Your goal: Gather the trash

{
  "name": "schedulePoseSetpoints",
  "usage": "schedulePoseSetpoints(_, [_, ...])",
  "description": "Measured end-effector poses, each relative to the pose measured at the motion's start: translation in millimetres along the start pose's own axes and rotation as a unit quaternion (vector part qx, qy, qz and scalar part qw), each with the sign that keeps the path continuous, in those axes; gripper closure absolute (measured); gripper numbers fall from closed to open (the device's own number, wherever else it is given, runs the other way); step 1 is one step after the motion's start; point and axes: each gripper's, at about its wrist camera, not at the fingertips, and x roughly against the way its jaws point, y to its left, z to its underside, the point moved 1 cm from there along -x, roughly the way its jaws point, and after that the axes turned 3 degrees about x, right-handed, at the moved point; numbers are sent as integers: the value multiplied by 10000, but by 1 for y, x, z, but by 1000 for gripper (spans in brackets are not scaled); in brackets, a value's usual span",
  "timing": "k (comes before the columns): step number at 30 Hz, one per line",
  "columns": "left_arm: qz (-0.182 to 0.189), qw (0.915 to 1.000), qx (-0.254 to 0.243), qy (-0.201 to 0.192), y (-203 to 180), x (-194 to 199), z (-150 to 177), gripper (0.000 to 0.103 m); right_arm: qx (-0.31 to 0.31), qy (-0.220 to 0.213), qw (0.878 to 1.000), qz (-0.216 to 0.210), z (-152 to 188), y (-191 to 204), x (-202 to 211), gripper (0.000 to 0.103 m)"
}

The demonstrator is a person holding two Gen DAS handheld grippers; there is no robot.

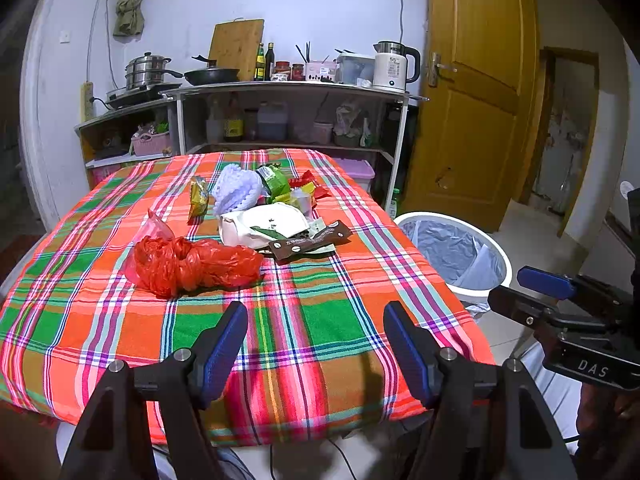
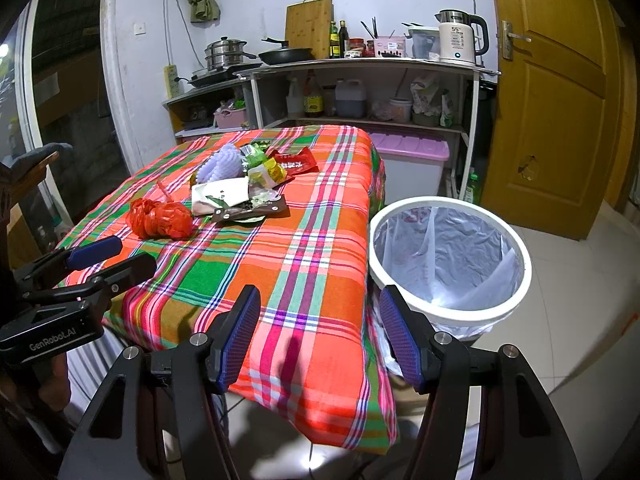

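None of the trash is collected: I see the red plastic bag (image 1: 192, 266) left, the wrappers (image 1: 308, 240) mid-table, all on the plaid cloth (image 1: 320, 320). Right, the lined bin (image 2: 448, 256) looks empty. My left gripper (image 1: 316, 320) and right gripper (image 2: 318, 312) gape wide, holding nothing.

walls: looking plain white, a green cloth (image 1: 129, 4) hanging far left
door: yellow wooden one (image 1: 476, 92) standing far right
shelving: grey unit (image 1: 288, 116) sitting along the far wall, kettle (image 1: 394, 66) and pans on top
floor: pale tiles (image 2: 568, 320) catching some glare
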Motion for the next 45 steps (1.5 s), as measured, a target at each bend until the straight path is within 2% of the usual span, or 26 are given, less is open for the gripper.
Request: schedulePoseSetpoints(45, [-12, 10000, -7, -15, -2, -2, 0, 33, 10, 17, 10000, -3, 0, 1, -2, 40])
